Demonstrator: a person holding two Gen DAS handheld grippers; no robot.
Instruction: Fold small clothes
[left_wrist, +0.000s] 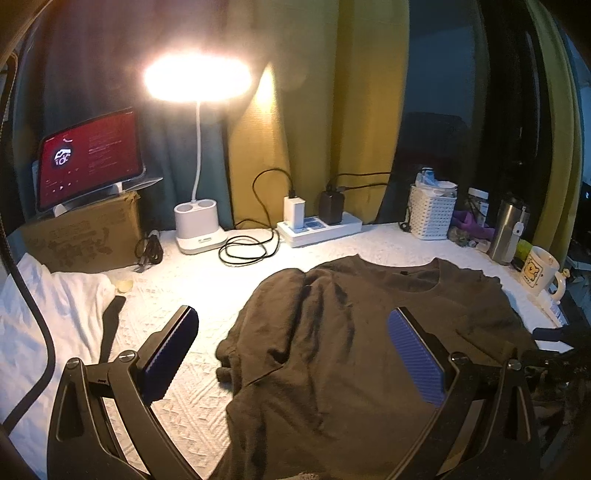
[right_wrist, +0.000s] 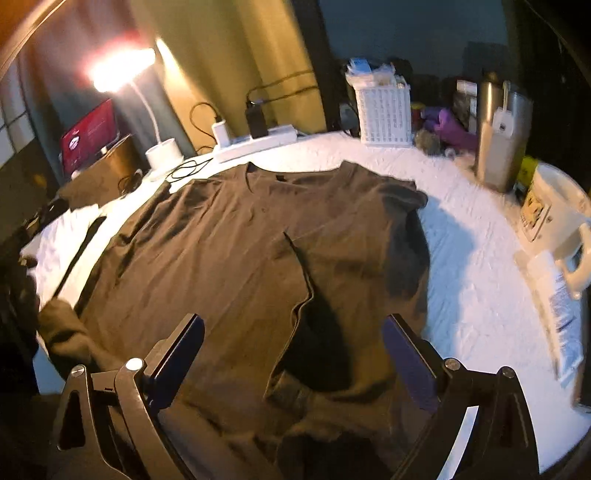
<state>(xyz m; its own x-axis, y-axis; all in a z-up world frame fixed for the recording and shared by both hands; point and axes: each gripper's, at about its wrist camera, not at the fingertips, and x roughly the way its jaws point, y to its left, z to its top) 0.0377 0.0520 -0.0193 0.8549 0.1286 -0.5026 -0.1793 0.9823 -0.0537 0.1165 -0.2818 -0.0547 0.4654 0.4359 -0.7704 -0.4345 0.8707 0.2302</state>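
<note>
My right gripper (right_wrist: 293, 358) hangs low in the right wrist frame with its jaws spread wide and nothing between the pads; the fabric lies beneath them, not pinched. My left gripper (left_wrist: 291, 354) is released too, jaws wide in the lower half of its frame, hovering over the same garment.

That garment is a dark brown T-shirt (right_wrist: 258, 251), spread across the middle of the white textured cover (right_wrist: 480, 295), collar toward the top of the frame. Its right side looks already turned in: a folded edge runs down the centre of the right wrist view, ending in a bunched cuff near the bottom. In the left wrist view the shirt's left edge is rumpled at frame centre.

As I judge it, the next good move is a matching fold from the other side. I'd pinch a single layer at the shoulder and hem (both grippers, so the edge travels straight), lift just clear and lay it parallel to the existing fold.

I want to keep my sweep short of the mug (left_wrist: 541, 271) at the right edge, and the white garment (left_wrist: 48, 317) at the left.
</note>
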